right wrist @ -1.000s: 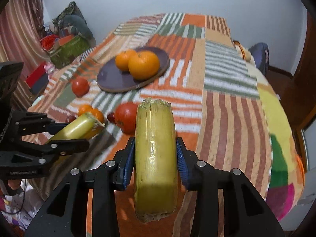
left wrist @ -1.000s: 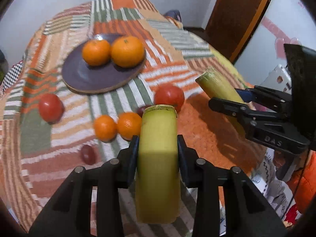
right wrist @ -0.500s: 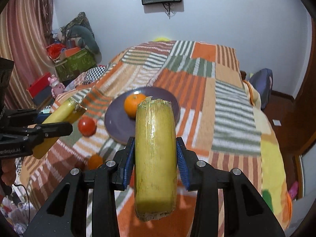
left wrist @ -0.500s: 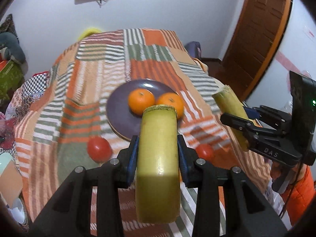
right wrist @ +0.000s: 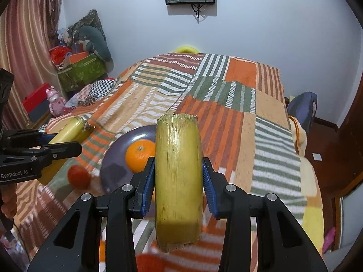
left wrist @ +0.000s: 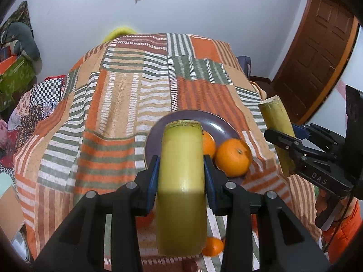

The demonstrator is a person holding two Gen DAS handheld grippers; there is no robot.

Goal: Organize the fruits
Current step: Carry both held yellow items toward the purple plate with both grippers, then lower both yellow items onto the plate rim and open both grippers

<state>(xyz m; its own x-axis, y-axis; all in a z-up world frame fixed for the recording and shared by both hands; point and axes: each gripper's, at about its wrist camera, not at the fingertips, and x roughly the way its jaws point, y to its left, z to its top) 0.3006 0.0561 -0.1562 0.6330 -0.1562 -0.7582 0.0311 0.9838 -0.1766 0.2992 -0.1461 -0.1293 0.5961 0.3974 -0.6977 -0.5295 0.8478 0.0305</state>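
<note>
While both claws grip cane pieces, 2 oranges (left wrist: 232, 157) occupy the plate (left wrist: 217, 122).

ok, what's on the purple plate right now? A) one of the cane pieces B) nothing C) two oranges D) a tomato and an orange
C: the left wrist view shows two oranges on the purple plate, one partly hidden behind the cane piece held in the left tongs; the tomato lies on the cloth beside the plate.
</note>
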